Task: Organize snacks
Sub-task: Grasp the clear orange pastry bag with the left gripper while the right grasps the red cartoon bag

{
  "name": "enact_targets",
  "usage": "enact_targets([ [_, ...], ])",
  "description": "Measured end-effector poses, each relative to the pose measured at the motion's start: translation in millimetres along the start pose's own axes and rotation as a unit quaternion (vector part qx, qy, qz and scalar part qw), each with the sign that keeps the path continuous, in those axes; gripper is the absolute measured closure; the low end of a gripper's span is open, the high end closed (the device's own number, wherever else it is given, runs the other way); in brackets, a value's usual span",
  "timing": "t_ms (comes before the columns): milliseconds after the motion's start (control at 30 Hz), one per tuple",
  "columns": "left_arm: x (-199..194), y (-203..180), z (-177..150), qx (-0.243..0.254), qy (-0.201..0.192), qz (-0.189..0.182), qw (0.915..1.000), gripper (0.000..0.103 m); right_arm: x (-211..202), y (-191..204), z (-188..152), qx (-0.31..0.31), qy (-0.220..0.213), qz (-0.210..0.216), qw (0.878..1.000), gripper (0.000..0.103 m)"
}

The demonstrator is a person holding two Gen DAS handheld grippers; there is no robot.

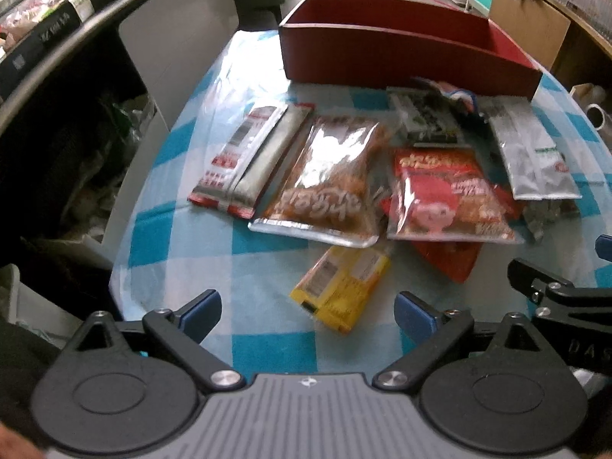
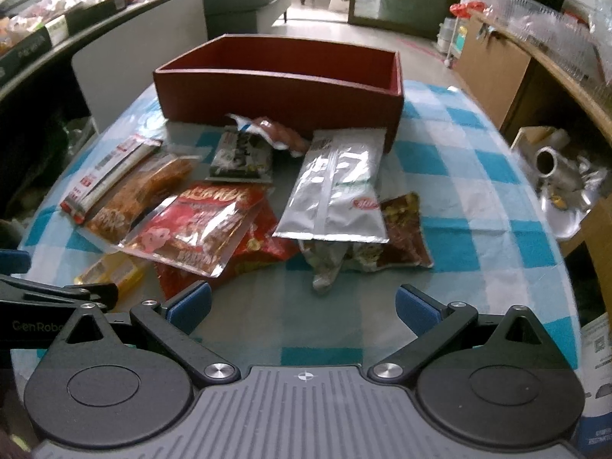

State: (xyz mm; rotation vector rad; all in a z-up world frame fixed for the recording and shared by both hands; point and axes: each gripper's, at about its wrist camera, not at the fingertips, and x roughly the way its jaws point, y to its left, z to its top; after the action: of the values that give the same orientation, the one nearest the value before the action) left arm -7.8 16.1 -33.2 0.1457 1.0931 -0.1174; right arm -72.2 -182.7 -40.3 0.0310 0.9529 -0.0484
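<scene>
My left gripper (image 1: pixel 308 313) hangs low over the near edge of the table, its blue-padded fingers spread wide with nothing between them; my right gripper (image 2: pixel 302 306) sits just beside it on the right, jaws equally wide apart and empty; each one's black frame shows at the edge of the other's view.

Under both lies a blue-and-white checked tablecloth (image 2: pixel 478 176); nearest my left gripper is a yellow packet (image 1: pixel 342 287), lying flat and slanted; just beyond it, a clear pouch of brown snacks (image 1: pixel 329 179) with a silver edge; to its left, touching it, a long silver-and-red packet (image 1: pixel 244 157); to its right, a red glossy bag (image 1: pixel 447 195) resting on top of another red packet (image 1: pixel 451 260).

Further right, a tall silver pouch (image 2: pixel 340 187) lies over a crumpled wrapper and a dark brown packet (image 2: pixel 403 229); behind the red bag, a small black-and-white packet (image 2: pixel 241 157), and a torn wrapper (image 2: pixel 267 130) close against the box.

At the far side of the table stands a dark red open box (image 2: pixel 283 91); no snack shows inside it; all the packets lie on the cloth in front of it.
</scene>
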Motion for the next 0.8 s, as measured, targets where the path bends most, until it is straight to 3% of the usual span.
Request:
enact_targets([
  [200, 10, 15, -6, -0.015, 0.016, -0.005, 0.9997, 0.011, 11, -11, -11, 0.007, 0.033, -0.01, 0.999, 0.0],
  [400, 16, 0, -1, 0.021, 0.012, -0.02, 0.9995, 0.011, 26, -11, -21, -0.008, 0.066, -0.012, 0.998, 0.0],
  [567, 26, -7, 7, 0.042, 0.016, -0.041, 0.9981, 0.011, 29, -16, -23, 0.008, 0.067, 0.008, 0.998, 0.0],
  [800, 12, 15, 19, 0.006, 0.008, -0.075, 0.9972, 0.011, 29, -19, -27, 0.008, 0.05, 0.011, 0.999, 0.0],
])
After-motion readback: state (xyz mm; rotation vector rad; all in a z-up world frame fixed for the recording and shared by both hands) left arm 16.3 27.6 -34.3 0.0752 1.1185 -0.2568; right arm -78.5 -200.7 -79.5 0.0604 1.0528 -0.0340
